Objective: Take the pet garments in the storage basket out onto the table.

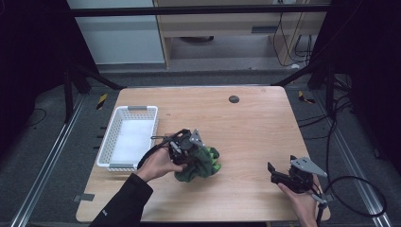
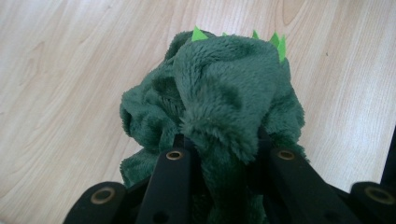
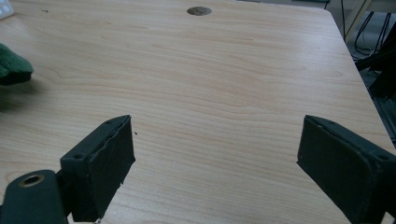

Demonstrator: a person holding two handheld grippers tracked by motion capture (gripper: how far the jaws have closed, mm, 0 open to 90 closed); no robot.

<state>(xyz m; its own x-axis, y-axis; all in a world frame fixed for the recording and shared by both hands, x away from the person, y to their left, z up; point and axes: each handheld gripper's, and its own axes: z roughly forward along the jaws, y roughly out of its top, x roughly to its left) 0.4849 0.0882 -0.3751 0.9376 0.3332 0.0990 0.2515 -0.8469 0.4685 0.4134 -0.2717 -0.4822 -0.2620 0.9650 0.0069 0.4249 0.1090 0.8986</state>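
Now, green plush toy [image 2: 219, 107] clamped between left tongs [image 2: 219, 154], on table [image 2: 70, 70].

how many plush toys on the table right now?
1. A green plush toy with lime spikes sits mid-table, right of the white basket, clamped in the left gripper. The basket looks empty; the toy could hide something under it.

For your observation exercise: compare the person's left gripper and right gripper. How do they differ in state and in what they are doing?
The left gripper is shut on the green plush toy; the right gripper stands wide open with nothing between its jaws. The left is near the table's middle, beside the white basket; the right sits at the near right corner. Both are black, hand-held, with a grey plate on top.
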